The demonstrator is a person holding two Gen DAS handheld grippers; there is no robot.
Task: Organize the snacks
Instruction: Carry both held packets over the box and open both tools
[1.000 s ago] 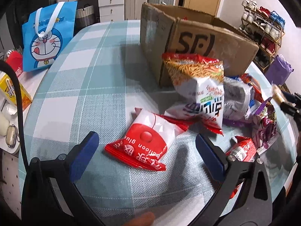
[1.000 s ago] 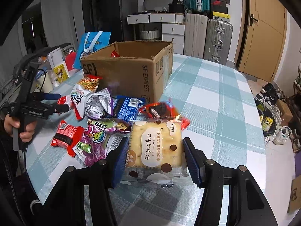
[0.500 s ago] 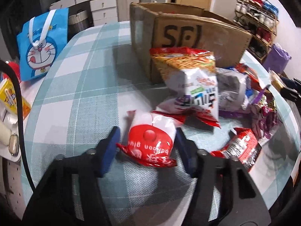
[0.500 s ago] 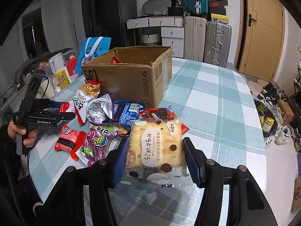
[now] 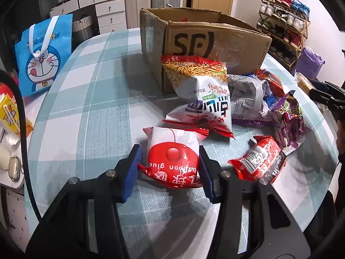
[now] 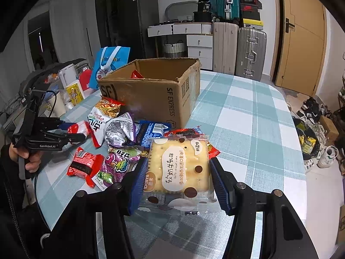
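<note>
My left gripper (image 5: 169, 168) is shut on a red and white balloon glue packet (image 5: 172, 157), held just above the checked table (image 5: 90, 112). It also shows in the right wrist view (image 6: 71, 132). My right gripper (image 6: 177, 183) is shut on a cracker pack (image 6: 180, 168), held above the table's near edge. An open SF cardboard box (image 5: 204, 43) stands behind the snack pile; in the right wrist view it (image 6: 155, 95) holds a red packet. A noodle snack bag (image 5: 202, 90) leans on the box.
Loose snacks lie between the grippers: a red packet (image 5: 258, 164), a purple candy bag (image 5: 289, 120), a silver bag (image 6: 120, 129), a blue pack (image 6: 151, 131). A blue Doraemon bag (image 5: 45, 54) stands at the far left. Suitcases and drawers stand behind the table.
My left gripper closed on the balloon glue packet and lifted it slightly while moving forward. My right gripper kept hold of the cracker pack and rose a little.
</note>
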